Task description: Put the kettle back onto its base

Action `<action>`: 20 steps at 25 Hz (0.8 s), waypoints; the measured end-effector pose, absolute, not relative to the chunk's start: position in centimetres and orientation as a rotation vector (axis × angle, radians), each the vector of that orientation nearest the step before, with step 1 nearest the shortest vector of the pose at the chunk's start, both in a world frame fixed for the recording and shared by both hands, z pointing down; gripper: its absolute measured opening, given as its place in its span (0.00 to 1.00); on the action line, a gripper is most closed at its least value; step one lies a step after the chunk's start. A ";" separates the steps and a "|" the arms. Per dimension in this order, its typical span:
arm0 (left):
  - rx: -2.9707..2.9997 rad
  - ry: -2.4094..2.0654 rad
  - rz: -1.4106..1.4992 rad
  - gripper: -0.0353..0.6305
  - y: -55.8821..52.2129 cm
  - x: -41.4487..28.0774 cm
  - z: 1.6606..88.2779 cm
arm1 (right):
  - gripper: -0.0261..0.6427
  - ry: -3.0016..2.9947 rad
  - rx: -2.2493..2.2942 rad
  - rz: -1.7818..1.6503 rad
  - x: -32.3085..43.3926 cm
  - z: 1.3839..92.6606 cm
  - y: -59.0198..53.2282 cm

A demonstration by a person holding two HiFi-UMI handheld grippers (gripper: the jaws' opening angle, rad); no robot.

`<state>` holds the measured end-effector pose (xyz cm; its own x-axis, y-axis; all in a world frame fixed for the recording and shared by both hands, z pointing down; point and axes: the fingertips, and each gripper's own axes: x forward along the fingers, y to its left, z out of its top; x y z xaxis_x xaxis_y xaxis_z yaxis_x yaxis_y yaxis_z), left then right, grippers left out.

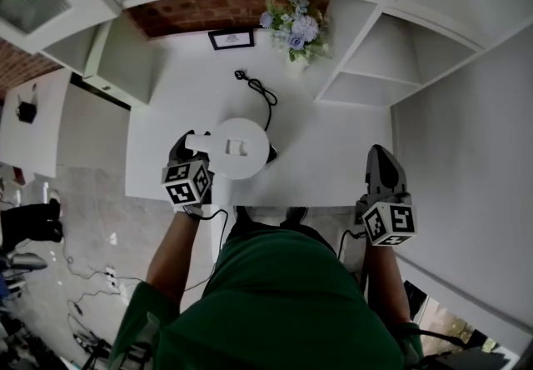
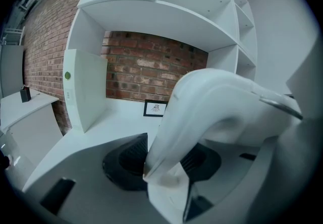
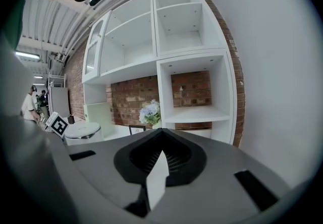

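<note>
A white kettle [image 1: 240, 147] stands near the front of the white table [image 1: 333, 152], seen from above by its round lid. A dark bit of the base [image 1: 271, 153] shows under its right side; whether the kettle sits fully on it is hidden. My left gripper [image 1: 190, 146] is closed round the kettle's handle [image 1: 196, 142] from the left. In the left gripper view the handle [image 2: 207, 112] arches between the jaws of the left gripper [image 2: 166, 167]. My right gripper [image 1: 381, 156] hovers at the table's right front, shut and holding nothing [image 3: 156, 167]. The kettle [image 3: 83, 131] is far to its left.
A black cord [image 1: 265, 93] runs from a plug [image 1: 241, 75] to the base. A small picture frame [image 1: 231, 38] and a vase of flowers [image 1: 293, 27] stand at the back. White shelves [image 1: 375, 68] flank the table on the right, and a white wall is beyond them.
</note>
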<state>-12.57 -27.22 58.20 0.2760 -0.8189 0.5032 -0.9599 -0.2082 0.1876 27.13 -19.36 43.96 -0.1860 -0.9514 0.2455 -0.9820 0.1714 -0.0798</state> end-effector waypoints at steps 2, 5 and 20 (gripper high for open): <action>2.085 -1.600 0.398 0.33 -27.2 -12.7 58.3 | 0.06 -2.292 1.910 0.333 27.1 44.0 -19.2; 2.073 -1.599 0.382 0.33 -27.3 -12.8 58.5 | 0.06 -2.289 1.914 0.339 27.0 44.1 -19.0; 2.098 -1.574 0.425 0.33 -27.5 -12.7 59.7 | 0.06 -2.278 1.919 0.360 26.3 44.2 -18.6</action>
